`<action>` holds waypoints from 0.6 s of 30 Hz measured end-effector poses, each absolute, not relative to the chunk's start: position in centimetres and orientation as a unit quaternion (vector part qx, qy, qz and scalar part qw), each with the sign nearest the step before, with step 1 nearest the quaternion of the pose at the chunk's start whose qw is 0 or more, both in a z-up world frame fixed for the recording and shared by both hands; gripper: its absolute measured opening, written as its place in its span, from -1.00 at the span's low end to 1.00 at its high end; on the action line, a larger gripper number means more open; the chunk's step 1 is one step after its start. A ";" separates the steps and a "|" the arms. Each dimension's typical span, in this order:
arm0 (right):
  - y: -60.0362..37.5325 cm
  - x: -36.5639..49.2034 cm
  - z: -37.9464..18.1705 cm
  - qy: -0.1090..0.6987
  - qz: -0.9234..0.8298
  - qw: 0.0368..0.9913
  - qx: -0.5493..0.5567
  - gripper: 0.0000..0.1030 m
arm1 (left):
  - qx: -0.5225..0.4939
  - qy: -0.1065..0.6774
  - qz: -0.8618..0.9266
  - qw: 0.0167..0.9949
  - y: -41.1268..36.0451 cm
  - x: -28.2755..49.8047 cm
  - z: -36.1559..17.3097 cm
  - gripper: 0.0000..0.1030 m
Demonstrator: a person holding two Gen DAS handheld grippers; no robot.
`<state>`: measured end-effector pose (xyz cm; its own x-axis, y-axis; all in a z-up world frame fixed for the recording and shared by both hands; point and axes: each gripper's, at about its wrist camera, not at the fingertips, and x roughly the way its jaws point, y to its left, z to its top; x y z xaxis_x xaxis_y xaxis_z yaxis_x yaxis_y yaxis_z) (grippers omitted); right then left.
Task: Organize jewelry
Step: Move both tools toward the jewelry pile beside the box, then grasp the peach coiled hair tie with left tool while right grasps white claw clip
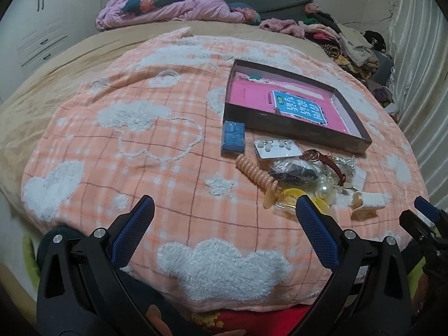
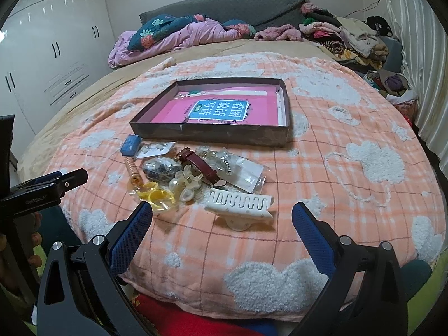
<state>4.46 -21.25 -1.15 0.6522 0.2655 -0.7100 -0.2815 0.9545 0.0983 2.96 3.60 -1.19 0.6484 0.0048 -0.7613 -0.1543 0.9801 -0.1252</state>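
Observation:
A pile of jewelry lies on the peach cloud-pattern blanket (image 2: 322,173): a white claw hair clip (image 2: 239,203), a red-strap watch (image 2: 200,165), yellow rings in a clear bag (image 2: 156,196), pearl pieces (image 2: 183,186), a peach spiral hair tie (image 1: 256,175), an earring card (image 1: 275,147) and a blue box (image 1: 233,137). A shallow dark box (image 2: 212,135) with a pink book inside sits behind the pile. My left gripper (image 1: 224,210) is open and empty, left of the pile. My right gripper (image 2: 222,215) is open and empty, just short of the white clip.
Crumpled pink and floral bedding (image 2: 179,35) lies at the headboard. A heap of clothes (image 2: 350,39) sits at the far right by a curtain (image 2: 420,42). White wardrobes (image 2: 53,42) stand at the left. The blanket's front edge (image 2: 252,310) is near me.

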 end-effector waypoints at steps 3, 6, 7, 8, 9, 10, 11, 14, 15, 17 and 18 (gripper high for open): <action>-21.2 5.2 -1.8 0.395 0.145 0.907 -0.012 0.92 | -0.098 0.429 0.022 0.898 3.5 4.1 -1.9 0.84; -21.3 5.9 -2.3 0.400 0.141 0.906 -0.012 0.92 | -0.101 0.436 0.004 0.894 3.0 5.3 -2.7 0.84; -21.3 6.0 -2.5 0.401 0.140 0.905 -0.013 0.92 | -0.105 0.443 -0.001 0.890 2.9 5.7 -3.0 0.84; -21.3 6.2 -2.7 0.403 0.139 0.905 -0.015 0.92 | -0.112 0.449 -0.009 0.887 2.8 6.1 -3.4 0.84; -21.3 6.5 -2.9 0.405 0.137 0.904 -0.017 0.92 | -0.115 0.451 -0.016 0.885 2.6 6.4 -3.6 0.84; -21.3 6.7 -3.1 0.407 0.136 0.903 -0.017 0.92 | -0.117 0.452 -0.021 0.884 2.5 6.7 -3.9 0.84; -21.3 7.0 -3.4 0.410 0.135 0.902 -0.016 0.92 | -0.119 0.457 -0.029 0.881 2.3 7.1 -4.3 0.84; -21.3 7.6 -4.1 0.417 0.131 0.899 -0.015 0.92 | -0.113 0.468 -0.034 0.876 1.7 8.1 -5.3 0.84; -21.4 7.8 -4.4 0.418 0.130 0.899 -0.015 0.92 | -0.112 0.472 -0.033 0.874 1.7 8.3 -5.6 0.84; -21.4 8.2 -4.8 0.421 0.127 0.898 -0.015 0.92 | -0.111 0.479 -0.035 0.870 1.5 8.9 -6.3 0.84; -21.4 8.4 -5.0 0.423 0.125 0.897 -0.014 0.92 | -0.106 0.481 -0.030 0.870 1.5 9.2 -6.6 0.84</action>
